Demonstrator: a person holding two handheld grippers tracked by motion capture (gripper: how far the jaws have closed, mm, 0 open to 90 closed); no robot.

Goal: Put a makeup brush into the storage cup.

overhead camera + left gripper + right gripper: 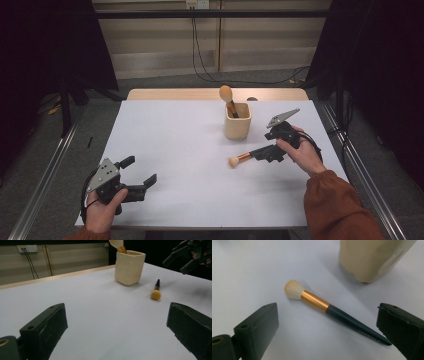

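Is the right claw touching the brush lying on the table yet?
Apart. In the right gripper view the right claw stands open and the brush lies on the table between its jaws, with bare table either side.

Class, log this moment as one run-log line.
right gripper: open over brush | left gripper: open, idle | cup: one brush inside

Your left tongs sit low at the near left, jaws spread wide, gripped from behind by your left hand. Your right tongs angle down and leftward, jaws apart; your right hand appears to wrap the body, sleeve trailing back.
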